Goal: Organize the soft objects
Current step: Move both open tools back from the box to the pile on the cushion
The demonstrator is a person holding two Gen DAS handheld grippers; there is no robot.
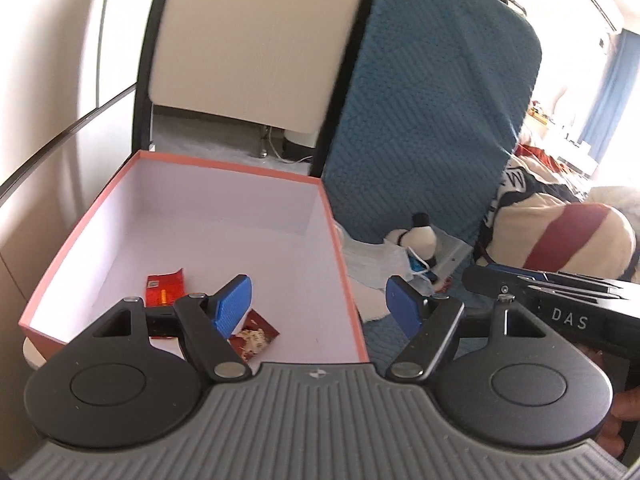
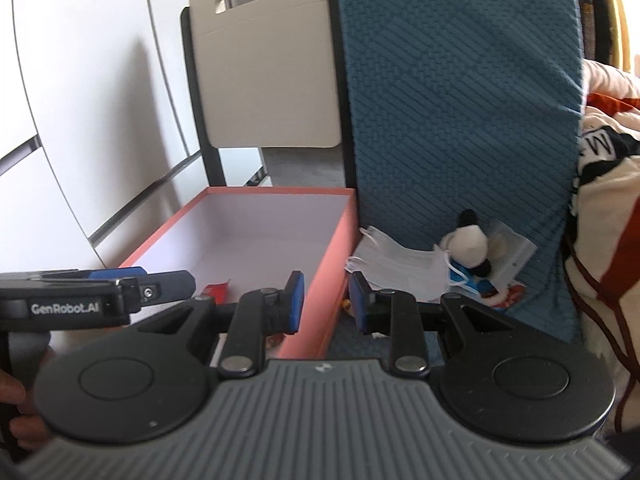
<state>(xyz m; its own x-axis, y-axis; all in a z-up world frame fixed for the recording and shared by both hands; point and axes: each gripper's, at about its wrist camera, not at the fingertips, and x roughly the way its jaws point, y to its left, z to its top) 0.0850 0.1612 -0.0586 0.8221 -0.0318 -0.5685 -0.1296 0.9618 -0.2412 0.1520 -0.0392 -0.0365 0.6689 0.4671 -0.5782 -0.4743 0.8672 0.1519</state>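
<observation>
Stock as I read it: pink box [image 1: 344,248] holds only red packets [image 1: 166,289]; masks [image 2: 394,266] and panda plush [image 2: 472,246] unboxed; left hand-held gripper [image 1: 320,306] and right hand-held gripper [image 2: 326,302] apart, empty.

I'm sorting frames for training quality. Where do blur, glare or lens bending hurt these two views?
Left wrist view: window area at far right blown out white; chair back smeared by motion; wall trim curves from fisheye; box fairly sharp. Right wrist view: softer overall, cabinet seams bowed, plush toy and masks legible, mild glare top right.
</observation>
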